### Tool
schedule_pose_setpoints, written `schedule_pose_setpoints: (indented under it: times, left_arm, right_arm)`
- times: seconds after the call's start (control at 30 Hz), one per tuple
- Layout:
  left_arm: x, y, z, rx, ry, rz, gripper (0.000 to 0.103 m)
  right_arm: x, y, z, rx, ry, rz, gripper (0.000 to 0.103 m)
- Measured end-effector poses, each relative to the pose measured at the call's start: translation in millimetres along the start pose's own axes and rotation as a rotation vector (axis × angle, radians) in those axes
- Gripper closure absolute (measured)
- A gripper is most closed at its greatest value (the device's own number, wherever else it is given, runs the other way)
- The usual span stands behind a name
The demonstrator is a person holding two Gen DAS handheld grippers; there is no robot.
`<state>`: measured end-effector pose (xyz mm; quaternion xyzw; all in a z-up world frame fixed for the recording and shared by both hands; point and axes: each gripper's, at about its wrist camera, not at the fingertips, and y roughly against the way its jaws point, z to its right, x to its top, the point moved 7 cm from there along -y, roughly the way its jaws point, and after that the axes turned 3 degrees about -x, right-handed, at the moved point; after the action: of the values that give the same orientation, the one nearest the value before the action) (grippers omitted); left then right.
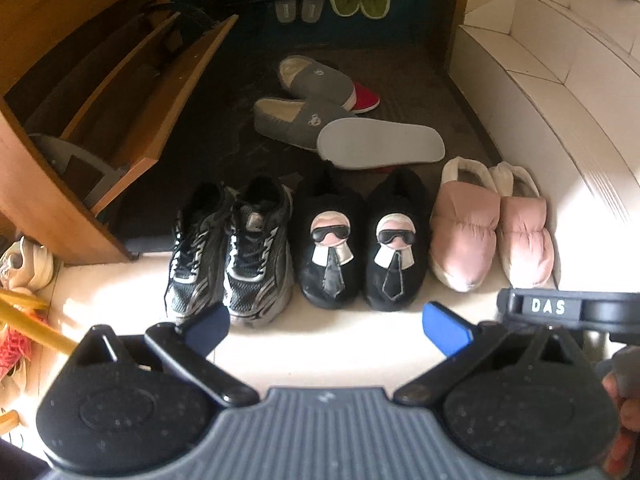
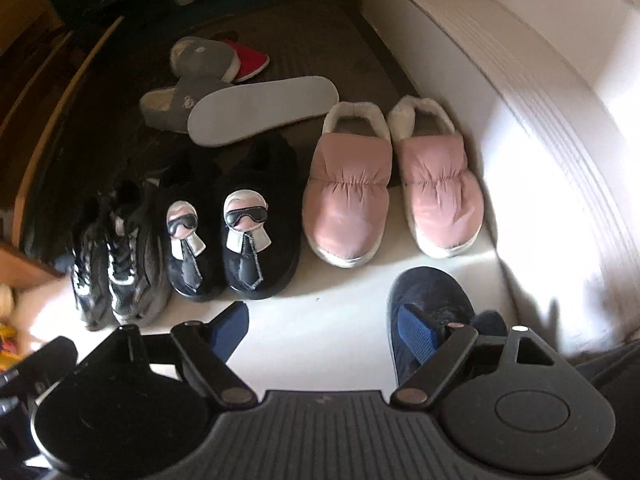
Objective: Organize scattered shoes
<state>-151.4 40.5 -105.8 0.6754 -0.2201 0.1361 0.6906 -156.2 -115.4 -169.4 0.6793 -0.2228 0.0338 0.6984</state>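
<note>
On the pale floor [image 1: 340, 352] we see three pairs in a row: black sneakers [image 1: 230, 252], black character slippers [image 1: 360, 248], pink slippers [image 2: 392, 188]. Behind lie grey slippers [image 1: 304, 100] on the dark mat [image 1: 224, 128]. Our left hand-held gripper [image 1: 326, 326] and right hand-held gripper [image 2: 320, 328] gape wide, empty.

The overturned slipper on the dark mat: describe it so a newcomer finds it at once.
Start at the neat front row of three pairs. On the dark mat just behind the black character slippers lies the overturned slipper. Only it shows a flat pale-grey sole; the grey slippers beside it sit upright.
</note>
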Motion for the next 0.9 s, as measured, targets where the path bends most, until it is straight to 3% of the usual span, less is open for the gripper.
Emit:
schedule_pose_setpoints:
  times: [0.27,0.37,0.57,0.73,0.9]
  left_arm:
    - [-13,16,-9,0.010,0.041,0.007,0.000]
    - [-14,17,-8,0.039,0.029,-0.005,0.000]
    - [-13,20,-7,0.061,0.044,-0.008,0.000]
    - [-13,22,-9,0.050,0.078,-0.013,0.000]
    - [-16,19,-13,0.056,0.101,-0.038,0.000]
  right_arm:
    - [-5,32,7,-0.140,0.113,0.071,0.019]
    - [-8,35,14,-0.177,0.098,0.054,0.013]
    - [-10,31,21,-0.260,0.106,0.021,0.013]
    - [-11,40,15,-0.262,0.141,0.053,0.013]
    - [-16,39,17,-0.211,0.097,0.043,0.012]
